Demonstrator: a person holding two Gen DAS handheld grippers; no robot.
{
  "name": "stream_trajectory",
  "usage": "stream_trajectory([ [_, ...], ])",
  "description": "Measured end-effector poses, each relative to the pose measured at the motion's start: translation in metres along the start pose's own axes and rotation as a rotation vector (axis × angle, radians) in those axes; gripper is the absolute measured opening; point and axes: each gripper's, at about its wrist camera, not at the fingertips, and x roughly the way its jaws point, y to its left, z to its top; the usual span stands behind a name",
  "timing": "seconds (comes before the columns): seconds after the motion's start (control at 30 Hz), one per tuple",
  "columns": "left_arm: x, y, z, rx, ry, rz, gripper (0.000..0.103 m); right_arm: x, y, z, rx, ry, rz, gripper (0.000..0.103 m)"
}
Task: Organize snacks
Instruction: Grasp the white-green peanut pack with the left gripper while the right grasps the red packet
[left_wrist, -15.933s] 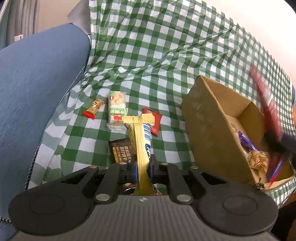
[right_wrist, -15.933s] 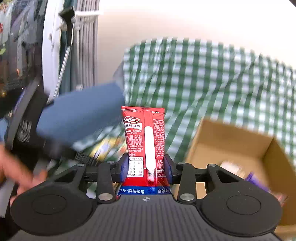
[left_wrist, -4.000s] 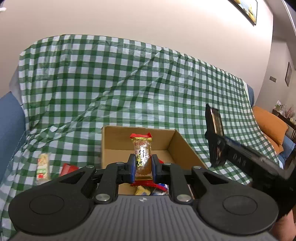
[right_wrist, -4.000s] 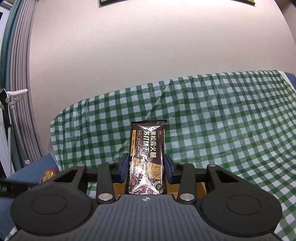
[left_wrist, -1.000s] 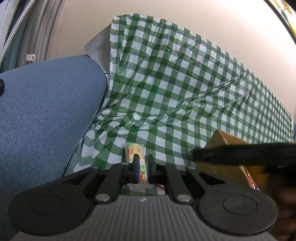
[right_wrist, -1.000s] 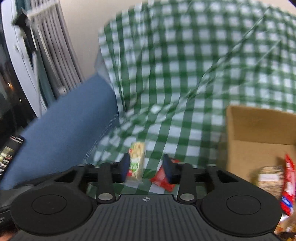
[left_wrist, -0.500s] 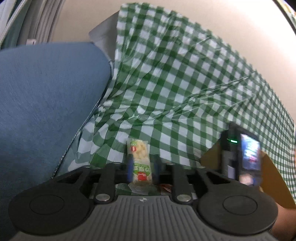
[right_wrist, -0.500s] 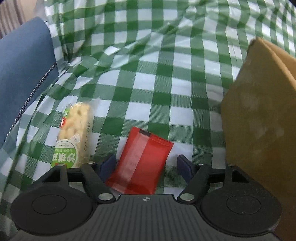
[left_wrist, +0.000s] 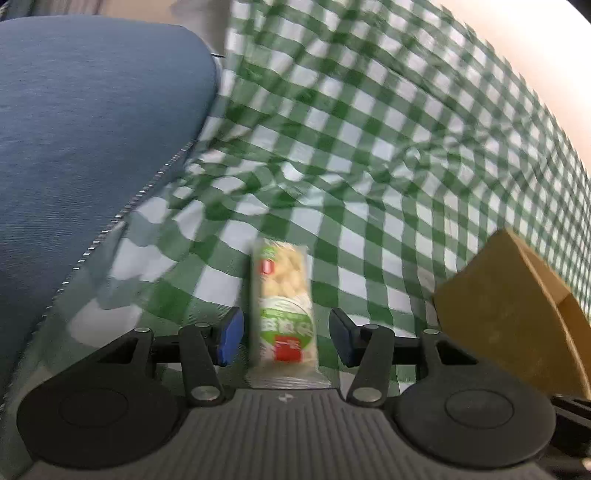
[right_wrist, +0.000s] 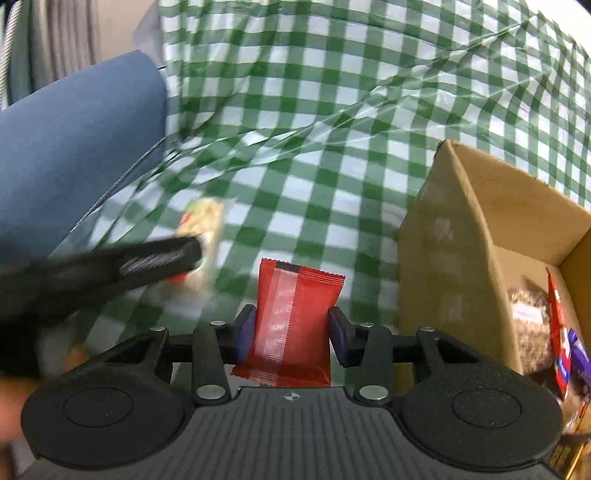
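Note:
A pale snack bar with a green and red label (left_wrist: 283, 306) lies on the green checked cloth (left_wrist: 369, 147). My left gripper (left_wrist: 286, 334) is open, its fingers on either side of the bar with gaps. In the right wrist view a red packet (right_wrist: 295, 317) sits between the fingers of my right gripper (right_wrist: 291, 338), which touch its edges and are shut on it. The cardboard box (right_wrist: 461, 258) stands to the right with several snacks inside. The left gripper also shows blurred at the left in the right wrist view (right_wrist: 110, 266), over the pale bar (right_wrist: 203, 218).
A blue sofa arm (left_wrist: 81, 129) rises on the left. The cardboard box corner (left_wrist: 509, 310) is close on the right of the left gripper. The cloth drapes up the sofa back (right_wrist: 369, 74).
My left gripper has opened wide around the pale bar. My right gripper has closed in on the red packet, and the view has pulled back from the cloth.

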Motion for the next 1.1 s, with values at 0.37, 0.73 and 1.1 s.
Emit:
stream_trajectory([
  [0.37, 0.007, -0.012, -0.012, 0.159, 0.065, 0.074, 0.041, -0.049, 0.004, -0.03, -0.052, 0.013, 0.052, 0.044],
  [0.73, -0.077, -0.012, -0.004, 0.154, 0.359, -0.059, 0.04, -0.111, -0.001, -0.073, -0.151, -0.008, 0.268, 0.044],
  [1.1, -0.12, 0.003, -0.053, 0.014, 0.494, -0.01, 0.04, -0.111, -0.019, -0.12, -0.185, -0.004, 0.296, 0.044],
])
